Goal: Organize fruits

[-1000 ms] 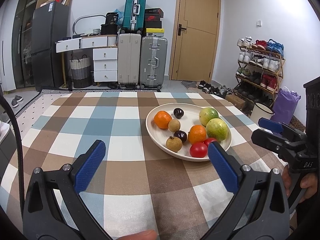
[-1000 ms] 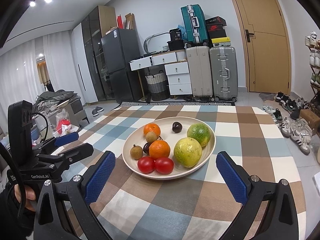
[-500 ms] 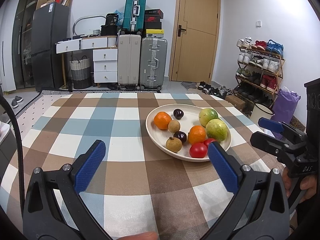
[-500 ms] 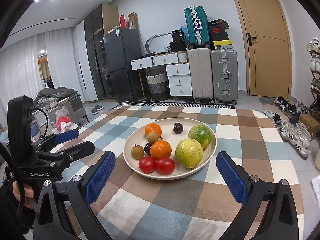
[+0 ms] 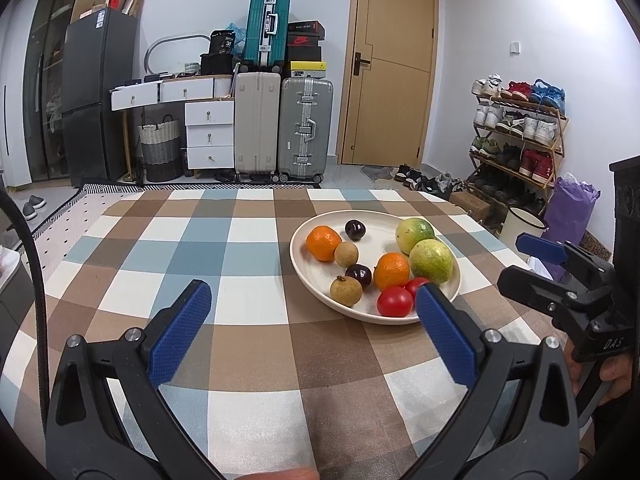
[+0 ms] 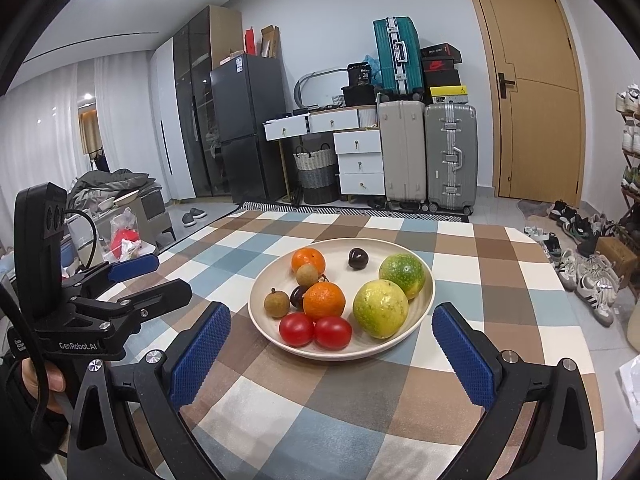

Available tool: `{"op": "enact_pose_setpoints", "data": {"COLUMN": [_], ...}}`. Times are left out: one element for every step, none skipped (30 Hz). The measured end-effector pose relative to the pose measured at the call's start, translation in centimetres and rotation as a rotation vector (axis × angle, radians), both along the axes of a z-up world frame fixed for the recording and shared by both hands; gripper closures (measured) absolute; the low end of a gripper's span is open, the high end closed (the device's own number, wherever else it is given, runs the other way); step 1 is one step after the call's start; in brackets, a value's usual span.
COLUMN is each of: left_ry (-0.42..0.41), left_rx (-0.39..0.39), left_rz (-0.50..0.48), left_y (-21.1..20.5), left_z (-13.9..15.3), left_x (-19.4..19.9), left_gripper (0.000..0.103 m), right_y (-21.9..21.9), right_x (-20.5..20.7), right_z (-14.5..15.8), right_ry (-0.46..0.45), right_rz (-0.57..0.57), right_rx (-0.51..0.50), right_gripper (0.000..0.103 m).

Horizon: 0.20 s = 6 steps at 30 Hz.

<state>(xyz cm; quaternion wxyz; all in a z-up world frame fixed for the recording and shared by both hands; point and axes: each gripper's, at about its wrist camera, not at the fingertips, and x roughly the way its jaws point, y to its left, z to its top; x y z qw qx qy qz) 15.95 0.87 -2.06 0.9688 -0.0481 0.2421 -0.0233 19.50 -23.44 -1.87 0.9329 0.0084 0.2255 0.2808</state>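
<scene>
A cream plate (image 5: 308, 276) (image 6: 424, 304) on the checked tablecloth holds two oranges (image 6: 324, 300), two red tomatoes (image 6: 297, 329), two green-yellow fruits (image 6: 381, 309), two brown longans (image 6: 277, 303) and two dark cherries (image 6: 357, 258). My left gripper (image 5: 314, 312) is open and empty, hovering above the cloth near the plate's front left. My right gripper (image 6: 332, 338) is open and empty, facing the plate's near rim. Each gripper shows in the other's view, the right gripper (image 5: 528, 264) at the right edge and the left gripper (image 6: 144, 278) at the left.
The checked table (image 5: 200, 248) reaches to its far edge. Behind stand suitcases (image 5: 280, 128), white drawers (image 5: 208, 136), a dark fridge (image 5: 96, 96), a wooden door (image 5: 388, 64) and a shoe rack (image 5: 516, 128) to the right.
The right gripper has tilted slightly, so the plate sits a little lower and nearer in its view. The left gripper has barely moved.
</scene>
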Motion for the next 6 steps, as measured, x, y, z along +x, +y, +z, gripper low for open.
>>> {"op": "enact_pose_setpoints", "data": {"left_ry": [-0.001, -0.001, -0.002, -0.002, -0.002, -0.001], "left_rx": [0.001, 0.002, 0.002, 0.003, 0.006, 0.005], "left_rz": [0.000, 0.000, -0.001, -0.001, 0.000, -0.001], "left_y": [-0.02, -0.03, -0.03, -0.03, 0.00, -0.01], "left_z": [0.03, 0.04, -0.02, 0.01, -0.17, -0.12], "left_x": [0.00, -0.01, -0.02, -0.01, 0.01, 0.02], "left_gripper": [0.001, 0.001, 0.001, 0.001, 0.001, 0.001], "right_y": [0.03, 0.11, 0.17, 0.17, 0.21, 0.21], "right_x": [0.01, -0.13, -0.15, -0.12, -0.17, -0.19], "right_z": [0.02, 0.04, 0.03, 0.03, 0.00, -0.05], "right_ry": [-0.004, -0.008, -0.010, -0.012, -0.014, -0.015], "right_rz": [0.001, 0.004, 0.008, 0.009, 0.011, 0.012], "right_rx": [-0.004, -0.008, -0.012, -0.014, -0.016, -0.017], "right_gripper": [0.000, 0.000, 0.000, 0.000, 0.000, 0.000]}}
